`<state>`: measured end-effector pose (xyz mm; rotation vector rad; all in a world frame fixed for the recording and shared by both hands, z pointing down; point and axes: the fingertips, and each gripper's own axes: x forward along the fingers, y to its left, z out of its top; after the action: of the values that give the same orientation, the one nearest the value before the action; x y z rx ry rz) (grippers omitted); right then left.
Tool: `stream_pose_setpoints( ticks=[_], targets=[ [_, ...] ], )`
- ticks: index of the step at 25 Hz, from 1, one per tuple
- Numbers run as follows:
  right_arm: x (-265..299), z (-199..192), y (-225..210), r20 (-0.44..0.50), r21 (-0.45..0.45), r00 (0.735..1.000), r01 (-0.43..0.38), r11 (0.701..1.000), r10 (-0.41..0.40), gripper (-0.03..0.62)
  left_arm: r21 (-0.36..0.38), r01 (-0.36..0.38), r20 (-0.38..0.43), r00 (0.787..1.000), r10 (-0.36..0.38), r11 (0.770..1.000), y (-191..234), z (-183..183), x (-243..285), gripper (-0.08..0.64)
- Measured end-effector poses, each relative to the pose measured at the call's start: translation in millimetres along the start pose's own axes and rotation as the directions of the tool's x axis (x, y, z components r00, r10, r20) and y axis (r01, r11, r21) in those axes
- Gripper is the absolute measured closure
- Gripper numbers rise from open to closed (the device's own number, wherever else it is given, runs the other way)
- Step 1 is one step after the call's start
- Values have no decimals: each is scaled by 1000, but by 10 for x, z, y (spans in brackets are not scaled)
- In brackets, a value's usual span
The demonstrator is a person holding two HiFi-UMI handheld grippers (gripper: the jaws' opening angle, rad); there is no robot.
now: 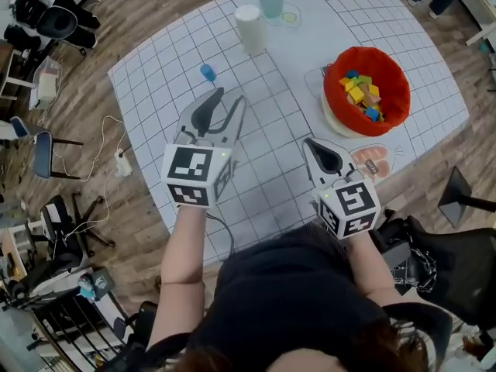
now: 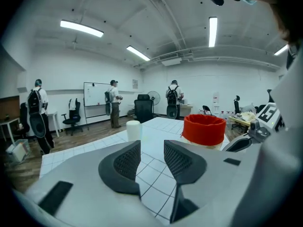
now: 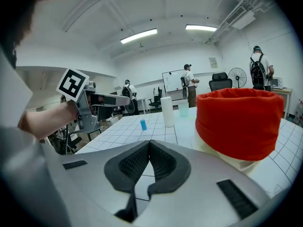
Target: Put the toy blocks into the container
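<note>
Toy blocks (image 1: 361, 91): heaped inside red container (image 1: 395, 68), mostly done. One blue block (image 1: 208, 72), apparently the last, lies on the worktop (image 1: 155, 76), well apart from container. Left tongs (image 2: 151, 148): parted, empty. Right tongs (image 3: 147, 145): closed, empty.

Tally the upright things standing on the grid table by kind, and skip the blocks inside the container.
Red container: 1
White cylinder: 1
Translucent cup: 1
Loose blue block: 1
Total: 4
</note>
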<state>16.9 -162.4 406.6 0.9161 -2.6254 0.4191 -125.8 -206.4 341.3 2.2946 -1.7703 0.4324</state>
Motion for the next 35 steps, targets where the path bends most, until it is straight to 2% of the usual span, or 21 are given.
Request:
stream_pose_setpoints(
  ticks=[6,10,15,23,28,35],
  targets=[
    [295,27,239,-25,-25,998,-51,998,51,577,-24,-109,-23,994,109,994,623,-192,-113,391],
    [525,11,252,-55,-33,996,-75,997,74,577,-38,-140,-39,990,139,989,930,-280,48,391],
    [738,-59,-27,-106,-26,991,-83,996,80,577,-58,-145,-87,986,140,988,1078,-457,564,382],
    [928,-277,11,-191,-18,979,-75,997,70,577,-133,-200,-114,976,185,971,1491,-883,906,359],
    [1018,-390,-94,-223,2,973,-64,998,63,577,-112,-237,-135,966,222,965,1578,-1097,1093,353],
    [1104,-554,-163,-273,16,961,-48,999,50,577,-138,-247,-133,964,229,959,1618,-1304,1277,347]
  ],
)
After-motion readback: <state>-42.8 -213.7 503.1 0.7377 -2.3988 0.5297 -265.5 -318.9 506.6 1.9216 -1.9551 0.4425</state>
